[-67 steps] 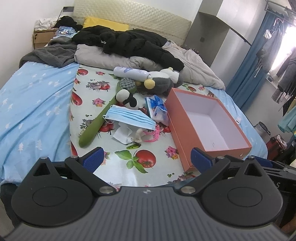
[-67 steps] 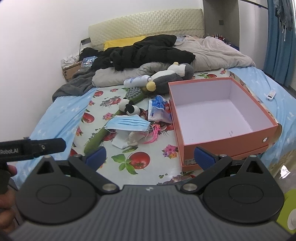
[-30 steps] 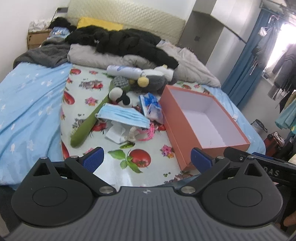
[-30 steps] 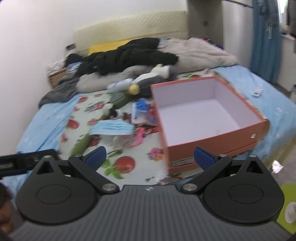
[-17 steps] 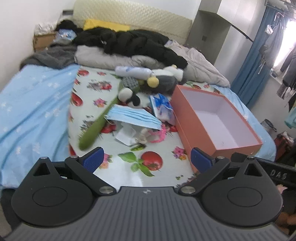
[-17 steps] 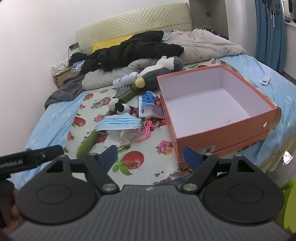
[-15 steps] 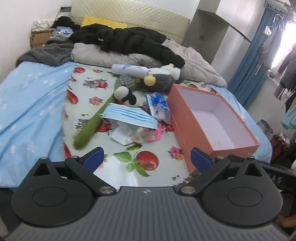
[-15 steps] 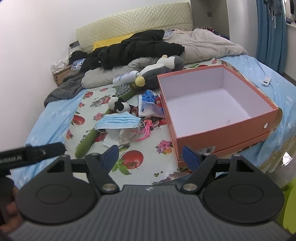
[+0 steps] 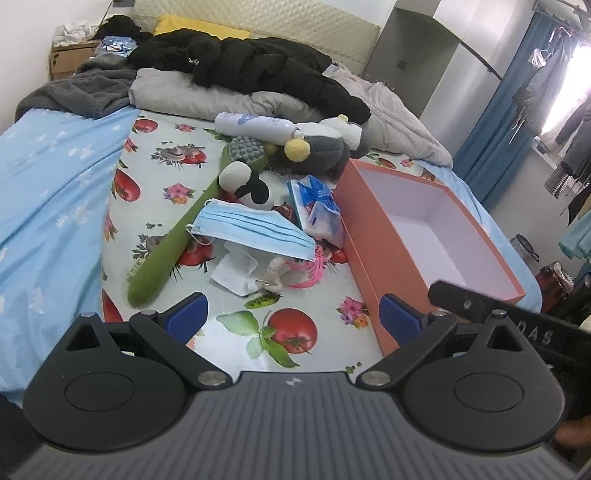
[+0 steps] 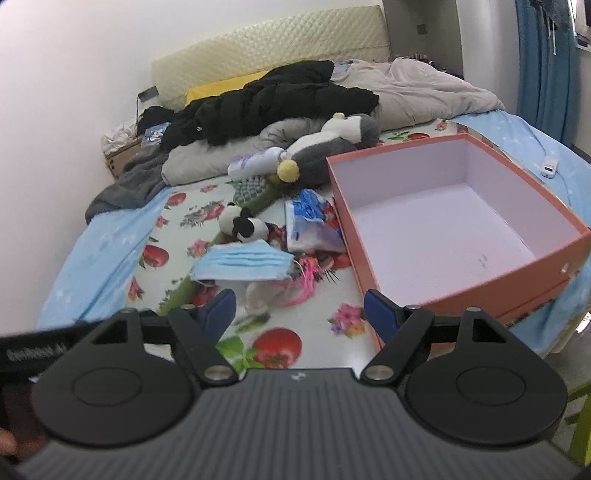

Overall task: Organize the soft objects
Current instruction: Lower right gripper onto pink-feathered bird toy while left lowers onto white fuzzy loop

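Observation:
An empty orange box (image 9: 373,236) (image 10: 491,277) sits on the right of a tomato-print cloth (image 9: 155,155) on the bed. Left of it lies a pile: a blue face mask (image 9: 255,232) (image 10: 240,262), a small panda plush (image 9: 243,182) (image 10: 242,227), a grey penguin plush (image 9: 317,147) (image 10: 325,144), a long green brush (image 9: 166,254), a blue tissue pack (image 9: 317,216) (image 10: 310,221), a white cloth (image 9: 236,269) and pink strands (image 9: 312,267). My left gripper (image 9: 291,317) is open and empty, short of the pile. My right gripper (image 10: 299,310) is open and empty, near the pile's front.
A white spray bottle (image 9: 255,125) lies behind the brush head. Black clothes (image 9: 251,70), grey bedding (image 9: 391,125) and a yellow pillow (image 9: 199,29) cover the head of the bed. Blue curtains (image 9: 495,140) hang at the right. My right gripper's body (image 9: 517,317) shows in the left view.
Both grippers have moved closer to the pile and the cloth. The right gripper's fingers have narrowed somewhat but stay open. Nothing on the bed has moved.

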The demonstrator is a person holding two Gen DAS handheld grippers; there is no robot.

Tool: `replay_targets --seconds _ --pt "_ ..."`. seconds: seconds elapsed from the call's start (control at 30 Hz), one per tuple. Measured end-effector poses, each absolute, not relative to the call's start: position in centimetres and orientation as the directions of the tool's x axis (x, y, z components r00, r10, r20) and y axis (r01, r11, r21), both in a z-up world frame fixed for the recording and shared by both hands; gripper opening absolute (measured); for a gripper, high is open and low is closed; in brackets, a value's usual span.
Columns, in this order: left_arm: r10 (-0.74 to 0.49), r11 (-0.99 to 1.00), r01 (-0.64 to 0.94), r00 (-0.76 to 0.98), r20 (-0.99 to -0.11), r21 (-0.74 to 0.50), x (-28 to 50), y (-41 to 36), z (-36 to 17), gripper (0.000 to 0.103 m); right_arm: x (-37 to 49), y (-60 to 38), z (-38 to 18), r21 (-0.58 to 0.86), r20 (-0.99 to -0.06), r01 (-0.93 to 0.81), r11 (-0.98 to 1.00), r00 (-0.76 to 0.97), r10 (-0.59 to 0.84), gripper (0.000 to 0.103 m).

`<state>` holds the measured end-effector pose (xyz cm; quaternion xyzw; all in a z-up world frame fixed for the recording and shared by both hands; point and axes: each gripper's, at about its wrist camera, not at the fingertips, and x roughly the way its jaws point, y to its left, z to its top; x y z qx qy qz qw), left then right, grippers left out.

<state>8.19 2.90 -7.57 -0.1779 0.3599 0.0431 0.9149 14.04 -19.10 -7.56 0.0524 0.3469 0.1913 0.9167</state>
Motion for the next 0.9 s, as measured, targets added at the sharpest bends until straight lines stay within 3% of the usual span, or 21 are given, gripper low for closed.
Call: replay_targets --seconds 0.1,0.3,0.37,0.5,0.6,0.67,0.9 --pt "-0.051 0.931 -0.209 0.739 -0.671 -0.301 9.2 3.7 -8.1 0.099 15.1 -18.1 -7.7 0.224 -0.604 -0.330 0.917 0.691 0.397 0.070" --pt "-0.072 0.912 -0.230 0.725 -0.685 -0.340 12.3 4.9 -9.7 0.078 18.4 -15.7 -9.3 0.220 -0.611 -0.346 0.912 0.680 0.405 0.057" --pt "-0.085 0.912 -0.224 0.716 -0.693 -0.343 13.8 5.2 -10.8 0.076 19.8 -14.7 -10.2 0.214 -0.623 -0.344 0.914 0.673 0.399 0.044" --pt "-0.092 0.923 -0.218 0.677 -0.730 -0.318 17.2 5.5 -13.6 0.059 22.9 -13.0 -12.0 0.202 -0.650 -0.328 0.923 0.660 0.377 0.036" --pt "-0.113 0.914 -0.228 0.654 -0.748 -0.336 19.4 6.3 -15.9 0.057 25.3 -11.8 -14.0 0.167 -0.679 -0.314 0.934 0.650 0.340 0.033" --pt "-0.128 0.908 -0.238 0.628 -0.768 -0.346 20.8 6.9 -17.6 0.050 27.1 -10.6 -15.8 0.137 -0.719 -0.304 0.943 0.624 0.306 0.022" --pt "-0.205 0.892 -0.235 0.550 -0.809 -0.385 25.2 8.1 -20.3 0.048 31.9 -8.8 -19.0 0.105 -0.808 -0.237 0.966 0.546 0.222 0.022"
